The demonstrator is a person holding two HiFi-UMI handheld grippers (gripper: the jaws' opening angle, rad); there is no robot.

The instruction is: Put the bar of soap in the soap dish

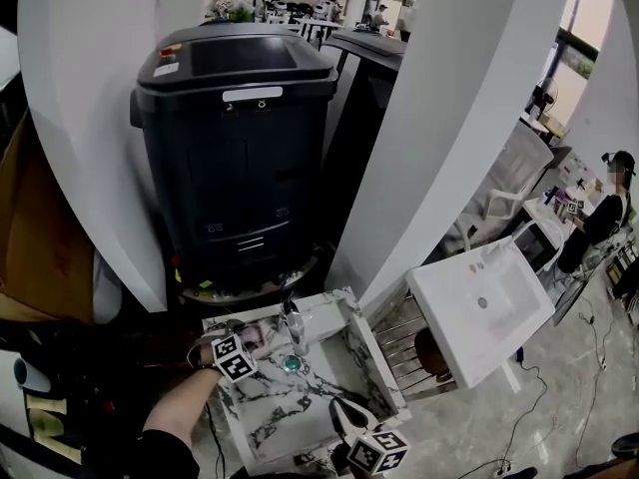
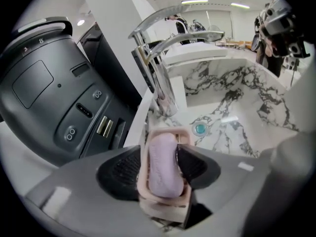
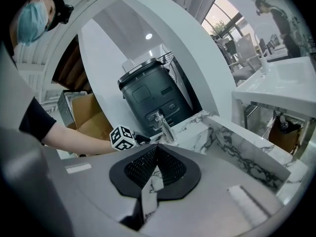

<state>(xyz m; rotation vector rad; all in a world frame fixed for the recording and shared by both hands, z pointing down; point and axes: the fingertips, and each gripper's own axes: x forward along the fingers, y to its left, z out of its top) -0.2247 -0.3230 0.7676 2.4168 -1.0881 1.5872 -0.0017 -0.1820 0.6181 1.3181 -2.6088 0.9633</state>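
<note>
A lilac bar of soap [image 2: 163, 169] lies in a pale pink soap dish [image 2: 170, 131] on the marble sink's rim, just in front of the chrome faucet [image 2: 160, 83]. My left gripper [image 2: 159, 152] straddles the dish from above. It is open: its dark pads [image 2: 118, 174] flank the soap without pressing it. In the head view its marker cube [image 1: 233, 357] hangs by the faucet [image 1: 293, 322] at the sink's back left. My right gripper [image 3: 157, 148] is shut on nothing, held over the sink's near right corner [image 1: 349, 422].
The marble sink [image 1: 369, 352] has a teal drain [image 1: 291, 363] in its basin. A tall black machine [image 1: 235, 138] stands right behind it, against a white column. A white basin [image 1: 479, 307] stands to the right. A cardboard box [image 3: 91, 117] sits at the left.
</note>
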